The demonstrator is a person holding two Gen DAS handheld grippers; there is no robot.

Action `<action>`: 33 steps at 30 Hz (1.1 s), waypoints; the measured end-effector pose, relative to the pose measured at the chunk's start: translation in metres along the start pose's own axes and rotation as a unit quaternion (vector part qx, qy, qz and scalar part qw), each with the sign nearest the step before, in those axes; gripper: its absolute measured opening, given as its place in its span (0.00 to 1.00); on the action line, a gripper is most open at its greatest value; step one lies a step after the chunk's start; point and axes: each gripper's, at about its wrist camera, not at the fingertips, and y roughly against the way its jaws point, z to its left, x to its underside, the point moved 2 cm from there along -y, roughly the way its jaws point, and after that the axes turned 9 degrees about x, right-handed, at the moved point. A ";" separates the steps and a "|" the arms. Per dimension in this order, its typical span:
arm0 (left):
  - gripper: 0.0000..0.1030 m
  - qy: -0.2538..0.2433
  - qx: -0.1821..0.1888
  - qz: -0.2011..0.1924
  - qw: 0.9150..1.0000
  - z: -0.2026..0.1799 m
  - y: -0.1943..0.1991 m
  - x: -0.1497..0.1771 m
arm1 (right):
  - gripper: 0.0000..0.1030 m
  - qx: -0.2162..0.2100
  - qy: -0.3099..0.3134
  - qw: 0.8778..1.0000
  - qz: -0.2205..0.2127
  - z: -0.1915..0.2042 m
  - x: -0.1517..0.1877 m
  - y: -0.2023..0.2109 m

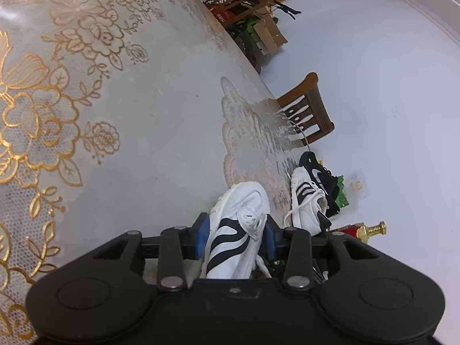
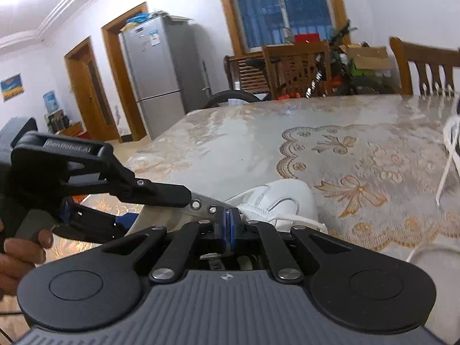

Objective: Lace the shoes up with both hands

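left gripper (image 1: 234,237): blue pads clamp both sides of the white shoe (image 1: 238,230), low centre of frame | right gripper (image 2: 229,231): pads closed together just behind that shoe's tongue; whether a lace is pinched, cannot tell | second shoe (image 1: 306,201) beyond, right of centre | tablecloth (image 1: 143,120) under both
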 end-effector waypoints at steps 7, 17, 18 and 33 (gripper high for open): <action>0.39 0.000 -0.005 0.003 1.000 0.001 -0.001 0.001 | 0.02 0.015 0.072 0.997 0.011 0.013 -0.003 -0.005; 0.39 -0.012 -0.009 0.003 1.000 0.000 -0.002 0.001 | 0.27 -0.049 0.143 0.979 0.138 0.013 -0.041 -0.012; 0.39 -0.016 -0.009 0.003 1.000 -0.001 -0.002 0.002 | 0.31 -0.071 0.133 0.976 0.158 0.008 -0.048 -0.016; 0.43 0.011 -0.013 -0.015 1.000 0.012 0.001 0.001 | 0.01 -0.132 0.207 0.945 0.215 -0.001 -0.069 -0.031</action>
